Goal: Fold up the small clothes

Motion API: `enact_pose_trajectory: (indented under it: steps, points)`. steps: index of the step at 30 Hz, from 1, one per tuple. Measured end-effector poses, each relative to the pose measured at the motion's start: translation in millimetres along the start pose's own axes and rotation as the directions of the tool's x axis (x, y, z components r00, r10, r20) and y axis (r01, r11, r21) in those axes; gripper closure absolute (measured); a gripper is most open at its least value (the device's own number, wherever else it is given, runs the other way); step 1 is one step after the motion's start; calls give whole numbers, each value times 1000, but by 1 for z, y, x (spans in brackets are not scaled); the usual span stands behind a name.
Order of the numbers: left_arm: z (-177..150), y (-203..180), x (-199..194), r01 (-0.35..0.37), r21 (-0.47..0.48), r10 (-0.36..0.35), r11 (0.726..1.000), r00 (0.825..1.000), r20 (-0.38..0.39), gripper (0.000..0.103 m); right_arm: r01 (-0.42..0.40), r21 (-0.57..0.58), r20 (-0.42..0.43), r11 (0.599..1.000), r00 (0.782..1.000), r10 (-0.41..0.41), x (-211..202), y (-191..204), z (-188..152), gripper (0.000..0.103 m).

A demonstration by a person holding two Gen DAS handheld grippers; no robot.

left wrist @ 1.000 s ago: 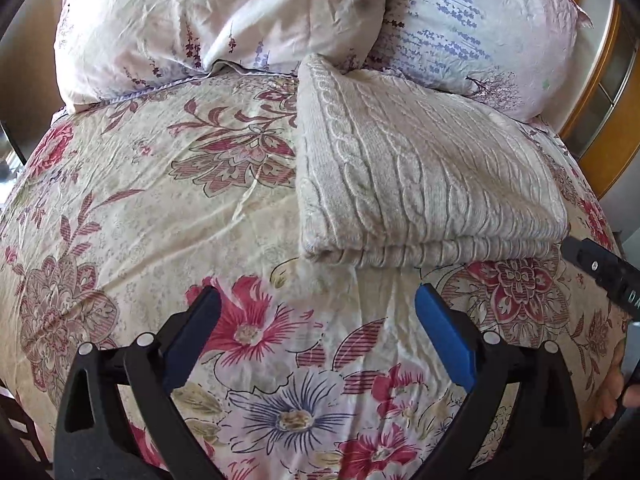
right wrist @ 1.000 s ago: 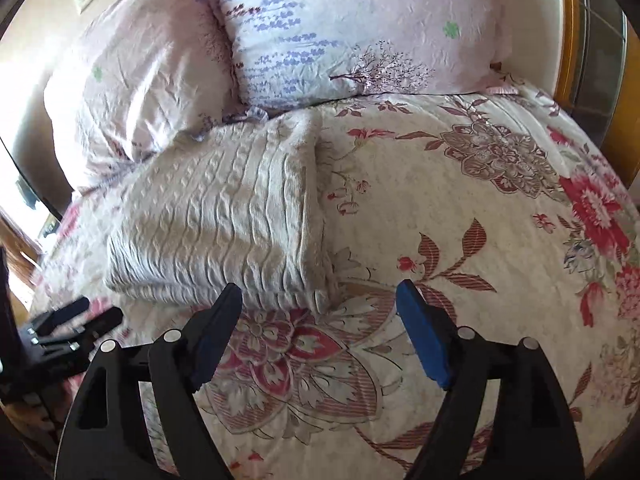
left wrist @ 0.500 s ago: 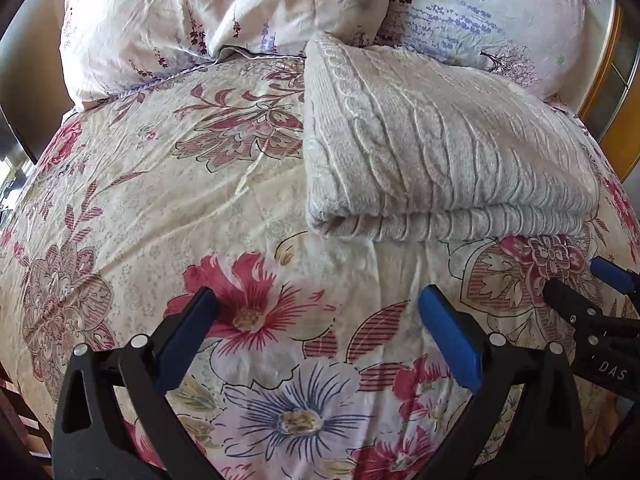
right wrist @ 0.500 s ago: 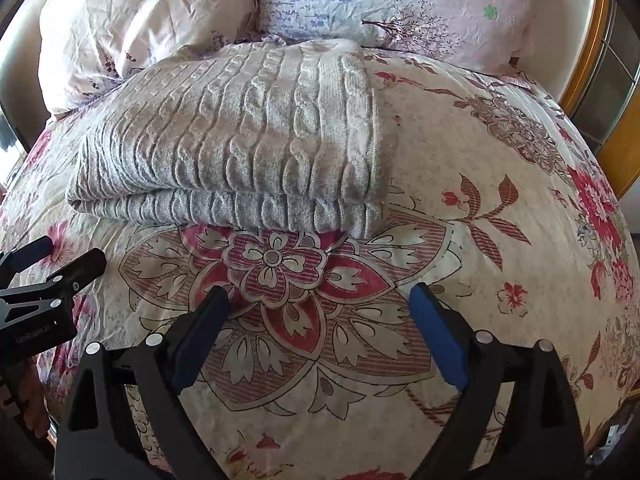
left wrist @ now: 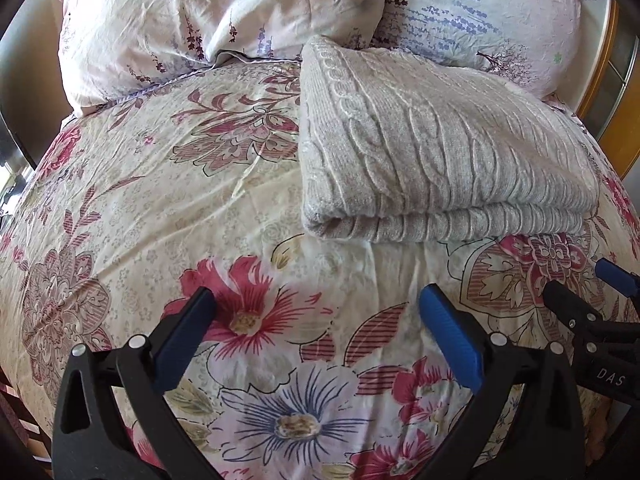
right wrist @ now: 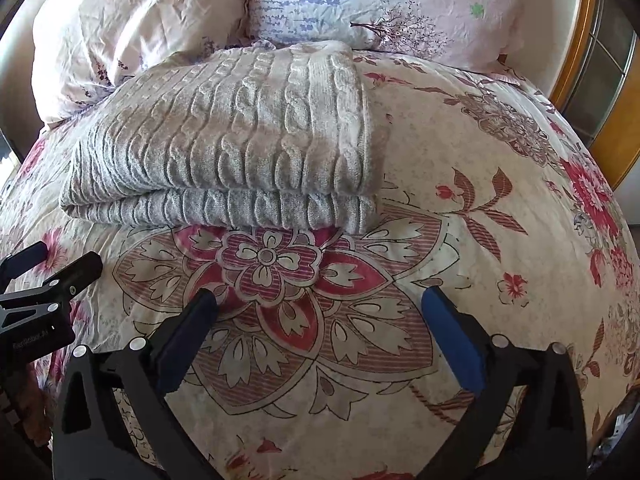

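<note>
A grey cable-knit sweater (left wrist: 436, 148) lies folded into a thick rectangle on the floral bedspread (left wrist: 160, 200), its folded edge facing me; it also shows in the right wrist view (right wrist: 240, 140). My left gripper (left wrist: 316, 312) is open and empty, hovering over the bedspread short of the sweater's near left corner. My right gripper (right wrist: 320, 312) is open and empty, short of the sweater's near right corner. Each gripper shows at the edge of the other's view: the right one (left wrist: 588, 300), the left one (right wrist: 48, 272).
Two pillows (left wrist: 224, 12) (left wrist: 480, 12) lean against the headboard just behind the sweater. A wooden frame (right wrist: 580, 40) stands at the right edge of the bed. The bedspread (right wrist: 500, 200) stretches out right of the sweater.
Both grippers have moved closer toward the folded sweater and drawn nearer each other. They stay open and empty. The sweater has not moved.
</note>
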State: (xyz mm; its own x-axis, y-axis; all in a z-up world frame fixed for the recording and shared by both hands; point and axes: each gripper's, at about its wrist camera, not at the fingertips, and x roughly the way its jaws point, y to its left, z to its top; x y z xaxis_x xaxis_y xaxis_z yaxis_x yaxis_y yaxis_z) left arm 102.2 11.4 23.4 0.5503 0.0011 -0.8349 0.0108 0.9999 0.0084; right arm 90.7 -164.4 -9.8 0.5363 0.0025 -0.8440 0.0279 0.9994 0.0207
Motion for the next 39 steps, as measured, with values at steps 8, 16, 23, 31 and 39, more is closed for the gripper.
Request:
enact_pose_trajectory:
  steps: [8, 16, 23, 31, 39]
  points:
    - [-3, -1, -2, -2, 0, 2, 1000, 1000, 25, 2, -2, 0, 22, 1000, 1000, 2, -1, -1, 0, 1]
    - [-2, 0, -1, -2, 0, 2, 1000, 1000, 26, 2, -2, -1, 22, 1000, 1000, 2, -1, -1, 0, 1]
    - [-2, 0, -1, -2, -1, 2, 1000, 1000, 26, 2, -2, 0, 24, 1000, 1000, 2, -1, -1, -1, 1]
    - [-2, 0, -1, -3, -1, 3, 1000, 1000, 26, 2, -2, 0, 24, 1000, 1000, 2, -1, -1, -1, 1]
    - [-2, 0, -1, -3, -1, 3, 1000, 1000, 26, 2, -2, 1, 24, 1000, 1000, 2, -1, -1, -1, 1]
